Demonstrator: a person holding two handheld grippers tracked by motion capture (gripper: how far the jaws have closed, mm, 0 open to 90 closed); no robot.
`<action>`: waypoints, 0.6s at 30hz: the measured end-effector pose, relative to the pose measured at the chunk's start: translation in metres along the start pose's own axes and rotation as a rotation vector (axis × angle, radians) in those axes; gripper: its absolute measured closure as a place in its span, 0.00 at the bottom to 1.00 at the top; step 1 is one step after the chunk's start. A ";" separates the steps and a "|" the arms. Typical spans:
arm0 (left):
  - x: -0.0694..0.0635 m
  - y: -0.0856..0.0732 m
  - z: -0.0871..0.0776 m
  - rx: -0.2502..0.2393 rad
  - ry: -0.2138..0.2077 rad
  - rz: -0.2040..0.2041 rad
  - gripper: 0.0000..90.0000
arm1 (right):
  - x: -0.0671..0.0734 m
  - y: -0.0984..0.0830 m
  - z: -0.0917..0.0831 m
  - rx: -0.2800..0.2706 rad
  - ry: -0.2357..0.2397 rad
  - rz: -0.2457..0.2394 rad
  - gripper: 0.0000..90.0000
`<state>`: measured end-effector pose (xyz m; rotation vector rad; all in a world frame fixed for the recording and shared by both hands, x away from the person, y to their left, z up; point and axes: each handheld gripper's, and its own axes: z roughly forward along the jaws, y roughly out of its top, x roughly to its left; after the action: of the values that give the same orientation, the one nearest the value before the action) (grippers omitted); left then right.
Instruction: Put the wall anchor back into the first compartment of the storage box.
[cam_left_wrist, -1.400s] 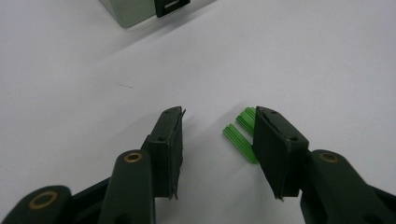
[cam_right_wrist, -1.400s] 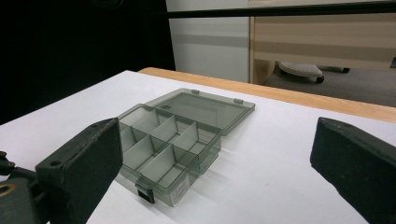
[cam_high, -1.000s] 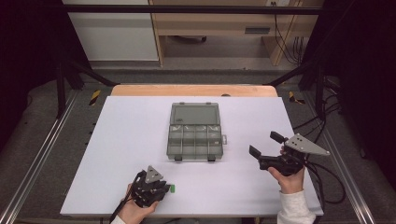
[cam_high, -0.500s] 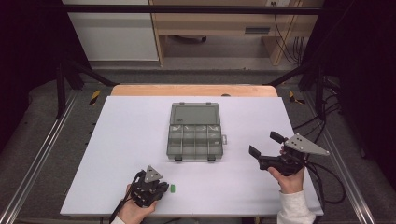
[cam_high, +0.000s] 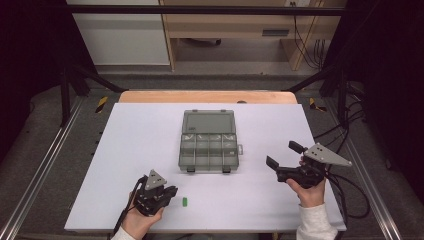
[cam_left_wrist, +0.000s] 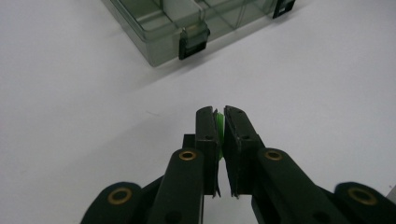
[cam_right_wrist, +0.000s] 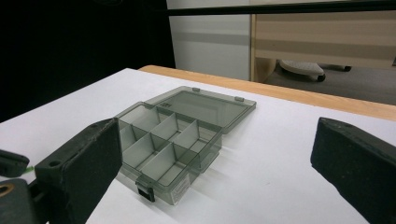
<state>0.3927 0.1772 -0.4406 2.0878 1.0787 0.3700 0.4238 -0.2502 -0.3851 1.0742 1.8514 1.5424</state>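
green piece pinched, box waiting open

your left gripper (cam_left_wrist: 220, 122) sits low over the near edge of the white table (cam_high: 130, 150), its jaws brought together on a small green piece (cam_left_wrist: 219, 128); in the left gripper view you see only a thin green sliver between the pads, so the hold looks edge-on and narrow. in the high view the piece (cam_high: 185, 202) shows as a green speck just beside the gripper's tips (cam_high: 169, 192), low at the table, so you cannot tell yet whether it is lifted clear.

the compartment box (cam_high: 208, 141) lies in the middle of the table, well apart from the piece, lid folded flat away from you so every compartment faces up. that likely makes it the place to carry the piece to.

your right gripper (cam_high: 283, 157) hovers to the right of the box with its jaws wide apart and nothing between them, aimed at the box (cam_right_wrist: 177, 135), probably ready to steady it.
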 end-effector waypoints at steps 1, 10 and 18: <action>0.001 0.002 -0.001 -0.008 0.002 -0.002 0.93 | 0.000 0.000 0.000 0.003 0.001 0.001 0.03; 0.011 0.019 -0.009 -0.056 0.016 -0.008 0.93 | 0.000 0.000 0.002 0.001 -0.002 0.004 0.02; 0.020 0.034 -0.014 -0.106 0.024 -0.017 0.93 | 0.000 -0.001 0.002 0.010 0.000 0.001 0.02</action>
<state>0.4169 0.1874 -0.4079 1.9840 1.0667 0.4358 0.4252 -0.2490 -0.3866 1.0795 1.8607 1.5351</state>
